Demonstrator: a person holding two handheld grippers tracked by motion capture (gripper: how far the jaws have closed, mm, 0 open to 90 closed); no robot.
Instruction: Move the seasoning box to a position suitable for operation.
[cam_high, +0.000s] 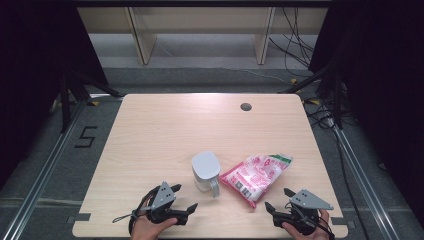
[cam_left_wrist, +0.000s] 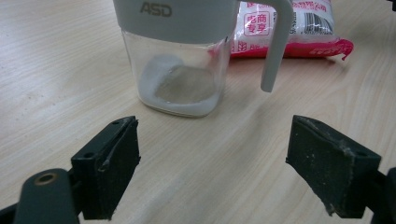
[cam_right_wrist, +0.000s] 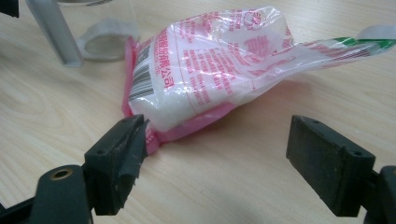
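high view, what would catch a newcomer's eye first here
The pink and white bag of white grains lies right of centre near the table's front edge. Just to its left stands a clear jug with a grey lid and handle. The left gripper and right gripper wait open before them.

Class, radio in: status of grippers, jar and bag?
Left gripper open, short of jar. Right gripper open, at bag. Nothing between.

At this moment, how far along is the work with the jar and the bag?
Barely begun. Done: nothing visible; the jar stands lidded with a little white powder in it, and the bag lies beside it. In hand: left gripper and right gripper open, approaching. Left: gripping, opening, probably pouring.
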